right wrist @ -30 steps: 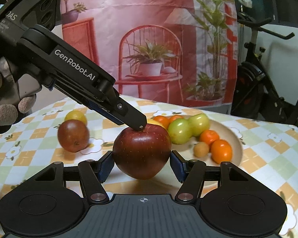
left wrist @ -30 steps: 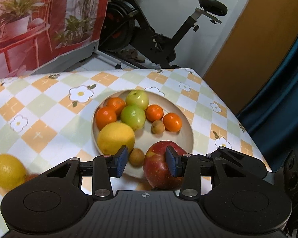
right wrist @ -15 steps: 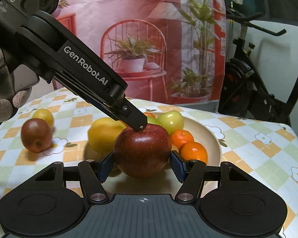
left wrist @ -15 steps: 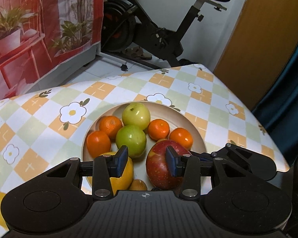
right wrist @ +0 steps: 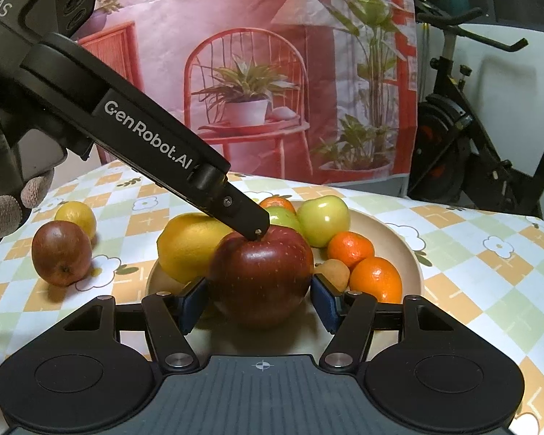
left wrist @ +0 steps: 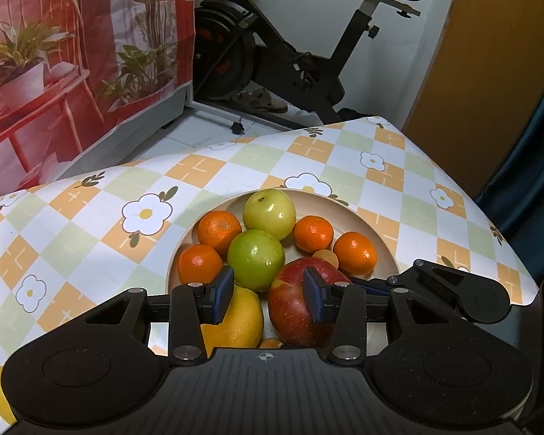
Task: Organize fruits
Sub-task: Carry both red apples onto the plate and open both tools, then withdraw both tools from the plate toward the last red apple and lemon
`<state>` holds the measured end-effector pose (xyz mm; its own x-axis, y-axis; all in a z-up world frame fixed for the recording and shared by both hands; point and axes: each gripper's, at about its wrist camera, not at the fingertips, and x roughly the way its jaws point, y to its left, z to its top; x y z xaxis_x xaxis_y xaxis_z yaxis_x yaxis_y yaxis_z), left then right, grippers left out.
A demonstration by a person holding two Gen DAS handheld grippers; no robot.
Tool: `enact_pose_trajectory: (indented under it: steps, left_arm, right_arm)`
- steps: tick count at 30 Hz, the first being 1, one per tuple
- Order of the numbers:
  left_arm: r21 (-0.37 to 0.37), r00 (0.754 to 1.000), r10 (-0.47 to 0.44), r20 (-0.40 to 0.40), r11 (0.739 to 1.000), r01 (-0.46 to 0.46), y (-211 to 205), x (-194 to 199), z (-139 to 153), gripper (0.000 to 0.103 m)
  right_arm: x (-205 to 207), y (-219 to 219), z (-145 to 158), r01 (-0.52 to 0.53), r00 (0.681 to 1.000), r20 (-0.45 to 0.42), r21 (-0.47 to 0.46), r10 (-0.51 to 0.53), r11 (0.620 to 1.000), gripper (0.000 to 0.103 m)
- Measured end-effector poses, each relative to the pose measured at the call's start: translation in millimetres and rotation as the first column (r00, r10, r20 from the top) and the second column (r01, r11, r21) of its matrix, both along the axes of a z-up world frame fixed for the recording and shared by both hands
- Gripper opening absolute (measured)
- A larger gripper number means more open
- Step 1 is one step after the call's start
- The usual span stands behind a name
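Observation:
A big red apple [right wrist: 261,275] sits between the pads of my right gripper [right wrist: 259,299], which is shut on it low over the near part of the beige plate [right wrist: 399,250]. The plate holds two green apples [left wrist: 255,259], several mandarins [left wrist: 219,226], a large yellow citrus [left wrist: 239,317] and a small brown fruit [left wrist: 326,255]. My left gripper [left wrist: 268,295] hangs open above the plate with nothing between its pads. One of its fingers [right wrist: 235,210] rests its tip on top of the red apple.
A dark red-brown apple [right wrist: 61,253] and a small lemon [right wrist: 75,217] lie on the checked tablecloth left of the plate. A gloved hand [right wrist: 3,210] holds the left gripper. Beyond the table's far edge stand an exercise bike [left wrist: 308,54] and a printed backdrop [right wrist: 257,72].
Both grippers have travelled together toward the plate. The red apple, formerly at the plate's near rim, is now over the plate beside the yellow citrus. The left fingertip stayed on the apple's top.

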<state>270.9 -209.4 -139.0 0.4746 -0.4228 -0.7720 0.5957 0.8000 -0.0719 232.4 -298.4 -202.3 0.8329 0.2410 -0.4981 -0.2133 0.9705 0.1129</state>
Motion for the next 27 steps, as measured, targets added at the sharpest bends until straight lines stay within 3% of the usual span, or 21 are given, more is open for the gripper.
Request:
enact_pose_trajectory:
  steps: [14, 27]
  left_arm:
    - [-0.088, 0.995, 0.094, 0.028, 0.992, -0.091, 38, -7, 21, 0.046]
    - [-0.081, 0.973, 0.203, 0.110, 0.978, -0.194, 140, -23, 40, 0.046]
  right_arm:
    - [-9, 5, 9, 0.051, 0.998, -0.031, -0.021, -0.052, 0.998, 0.065]
    - [-34, 27, 42, 0.081, 0.996, 0.050, -0.017, -0.080, 0.997, 0.068]
